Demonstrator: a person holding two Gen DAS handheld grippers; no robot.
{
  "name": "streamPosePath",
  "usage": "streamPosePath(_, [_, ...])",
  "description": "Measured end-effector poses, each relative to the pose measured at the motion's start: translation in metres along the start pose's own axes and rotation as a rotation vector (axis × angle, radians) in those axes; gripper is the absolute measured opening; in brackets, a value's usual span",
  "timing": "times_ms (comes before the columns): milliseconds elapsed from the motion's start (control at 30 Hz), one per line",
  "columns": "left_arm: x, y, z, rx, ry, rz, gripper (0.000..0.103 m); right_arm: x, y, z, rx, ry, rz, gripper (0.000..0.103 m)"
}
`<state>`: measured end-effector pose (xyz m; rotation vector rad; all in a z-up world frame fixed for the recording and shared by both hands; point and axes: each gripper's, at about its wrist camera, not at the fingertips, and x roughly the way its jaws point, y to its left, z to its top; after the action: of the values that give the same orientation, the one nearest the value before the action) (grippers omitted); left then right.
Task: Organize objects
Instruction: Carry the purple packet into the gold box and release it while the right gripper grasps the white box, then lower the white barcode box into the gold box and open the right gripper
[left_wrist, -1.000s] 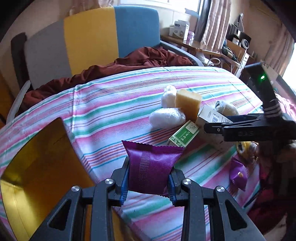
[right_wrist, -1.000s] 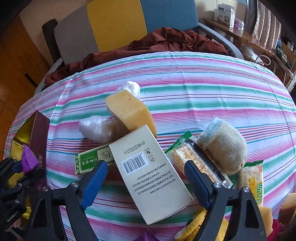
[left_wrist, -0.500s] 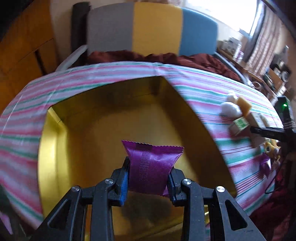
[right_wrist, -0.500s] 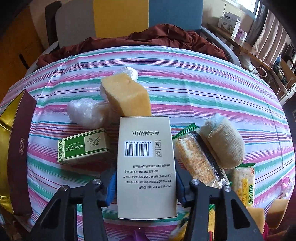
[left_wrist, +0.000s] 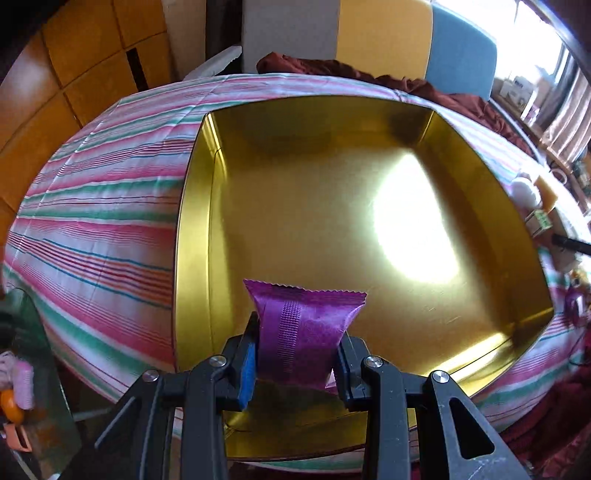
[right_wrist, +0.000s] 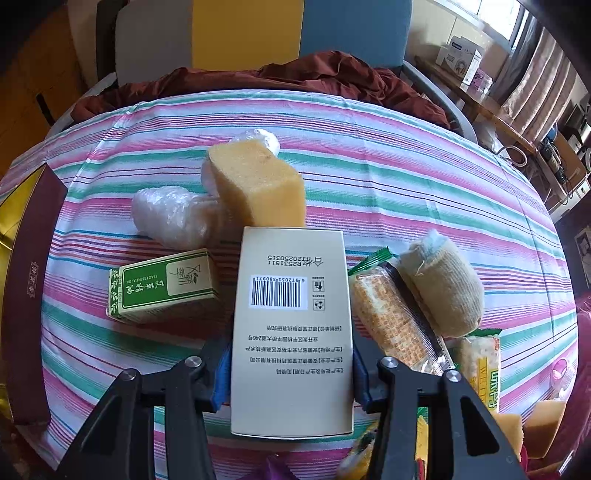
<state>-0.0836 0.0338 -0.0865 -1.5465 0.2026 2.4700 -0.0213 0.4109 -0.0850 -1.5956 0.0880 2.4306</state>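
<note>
My left gripper (left_wrist: 295, 354) is shut on a purple foil packet (left_wrist: 301, 332), held above the near part of a big gold box (left_wrist: 332, 206) whose inside holds nothing. My right gripper (right_wrist: 288, 365) is shut on a beige carton (right_wrist: 291, 317) with a barcode, its blue pads pressing both long sides, among loose items on the striped tablecloth (right_wrist: 406, 177). Beside the carton lie a green box (right_wrist: 162, 284), a yellow sponge (right_wrist: 258, 184), a bubble-wrap bundle (right_wrist: 170, 214), cracker packs (right_wrist: 391, 317) and a beige sock roll (right_wrist: 443, 284).
The gold box's dark red outer wall (right_wrist: 29, 280) shows at the left edge of the right wrist view. A chair with grey, yellow and blue panels (right_wrist: 243, 33) and a dark red cloth (right_wrist: 295, 77) stand behind the table. More sponges (right_wrist: 543, 421) lie at the near right.
My left gripper has carried the purple packet leftward from the pile to above the gold box. My right gripper's jaws have shut on the beige carton and squared it up.
</note>
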Motion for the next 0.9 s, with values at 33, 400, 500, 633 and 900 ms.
streamPosePath(33, [0.002, 0.001, -0.002, 0.003, 0.002, 0.001, 0.035, -0.001, 0.001, 0.000, -0.001, -0.001, -0.002, 0.051])
streamPosePath(400, [-0.012, 0.002, -0.017, 0.001, -0.081, 0.005, 0.057, -0.004, 0.001, -0.002, 0.003, -0.013, -0.014, 0.050])
streamPosePath(500, [-0.028, 0.007, -0.021, -0.014, -0.138, -0.013, 0.063, -0.016, 0.003, -0.004, 0.007, -0.056, -0.009, 0.050])
streamPosePath(633, [-0.043, 0.016, -0.021, -0.049, -0.189, -0.032, 0.066, -0.042, 0.011, -0.007, 0.021, -0.120, -0.004, 0.050])
streamPosePath(900, [-0.048, 0.033, -0.023, -0.090, -0.194, -0.071, 0.074, -0.100, 0.078, -0.007, -0.076, -0.214, 0.121, 0.050])
